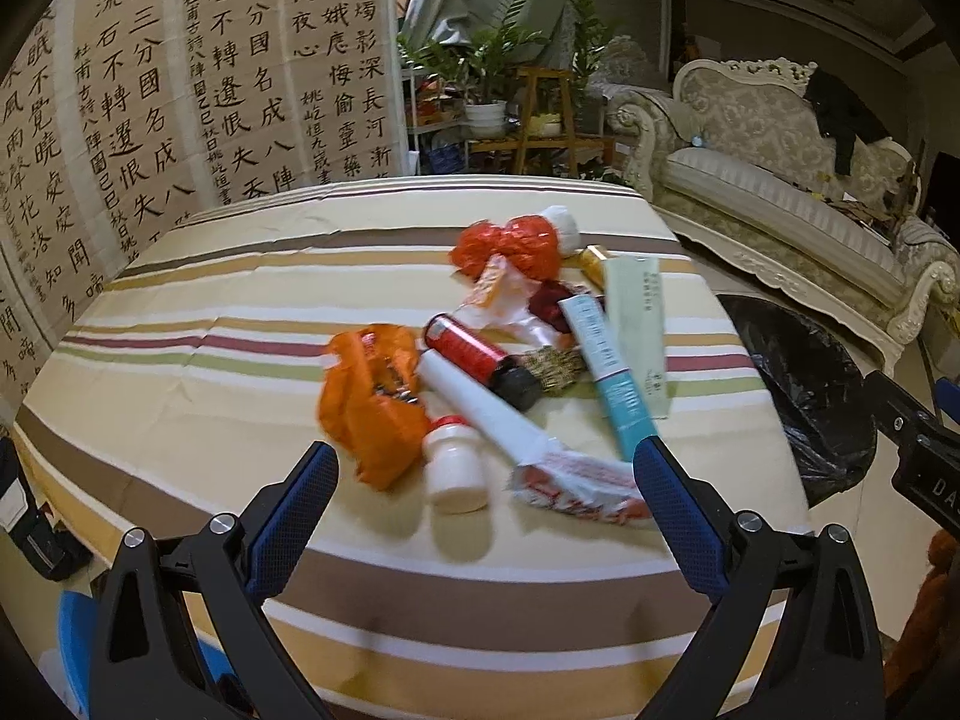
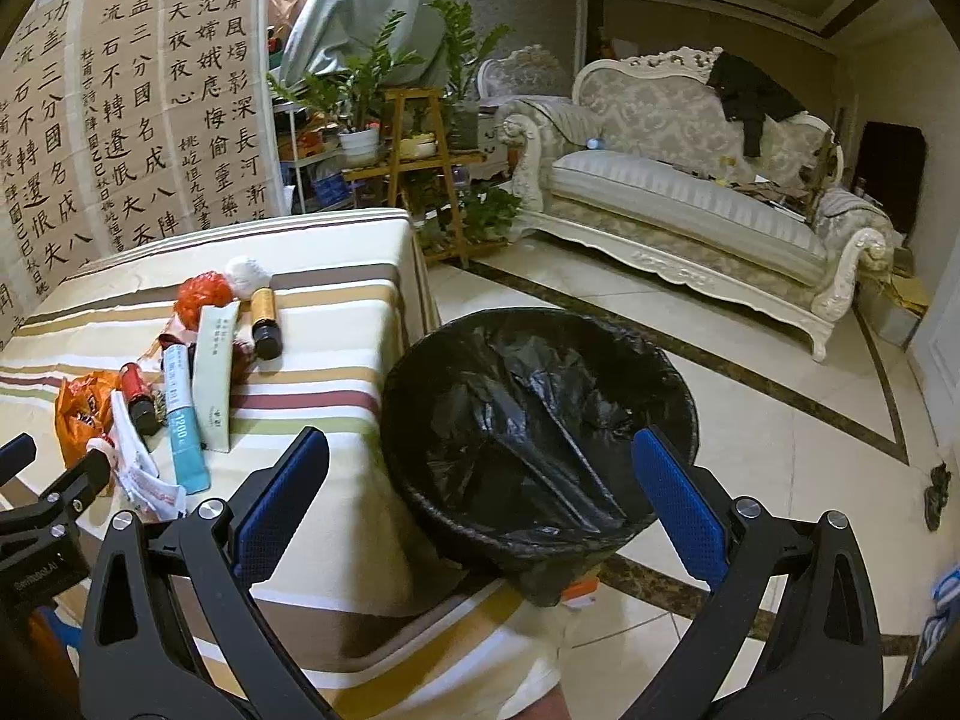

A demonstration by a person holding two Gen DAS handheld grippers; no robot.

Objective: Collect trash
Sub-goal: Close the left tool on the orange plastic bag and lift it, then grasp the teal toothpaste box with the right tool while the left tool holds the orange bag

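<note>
In the left wrist view, the left gripper [image 1: 485, 474] is at the bottom of the frame with its two blue-padded fingers [image 1: 297, 516] spread wide apart and holding nothing. It hangs over a table with a striped cloth [image 1: 198, 372]. The trash lies in a loose pile in the middle and right of this frame: an orange plastic bag [image 1: 369, 402], a small white bottle with a red cap [image 1: 454, 468] just beside it, a white tube [image 1: 480, 408], a red bottle with a black cap [image 1: 474, 357], a teal and white tube [image 1: 606, 369], a pale green box [image 1: 637, 324], and a red-orange crumpled bag [image 1: 516, 246] at the far end of the pile. A torn red and white wrapper [image 1: 576, 483] lies near the right finger. In the right wrist view, the right gripper [image 2: 480, 480] is also open and empty, and it hangs above a bin lined with a black bag [image 2: 540, 414] in the centre of the frame. The bin stands on the tiled floor [image 2: 780, 420], just beside the right edge of the table. A cream sofa [image 2: 690, 192] is in the upper right of this view.
</note>
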